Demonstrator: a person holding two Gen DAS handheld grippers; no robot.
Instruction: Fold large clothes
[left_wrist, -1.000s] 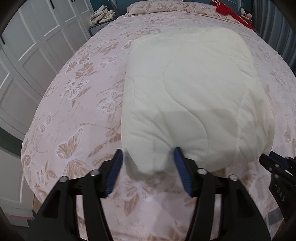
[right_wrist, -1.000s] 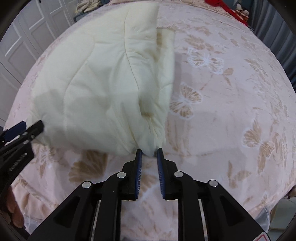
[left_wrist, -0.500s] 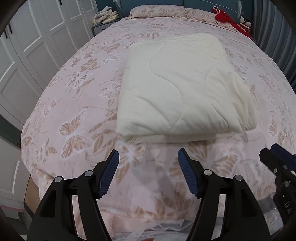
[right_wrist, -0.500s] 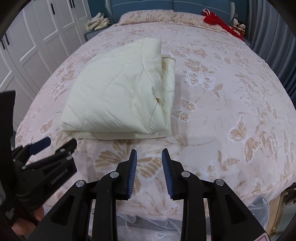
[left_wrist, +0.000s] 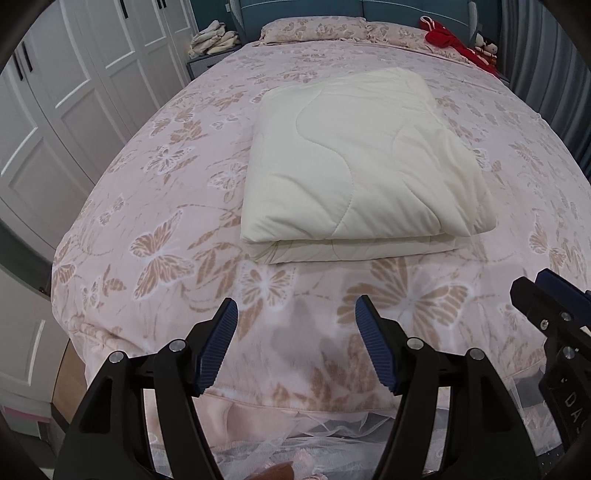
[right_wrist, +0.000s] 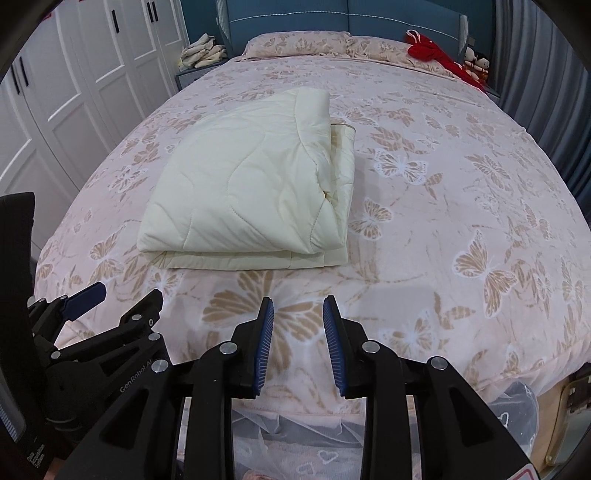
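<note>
Lying folded on the bed (left_wrist: 155, 192), quilt (left_wrist: 354, 162) sits beyond both empty tools.

the bed (left_wrist: 155, 206) wears a pink cover printed with tan and white butterflies. a cream quilt (left_wrist: 354, 162), folded into a thick rectangle, lies on it near the foot edge, closer to the left side than the right. two matching pillows (right_wrist: 295, 42) sit along the head edge, and a red garment (right_wrist: 432, 51) lies at the far right corner.
</note>
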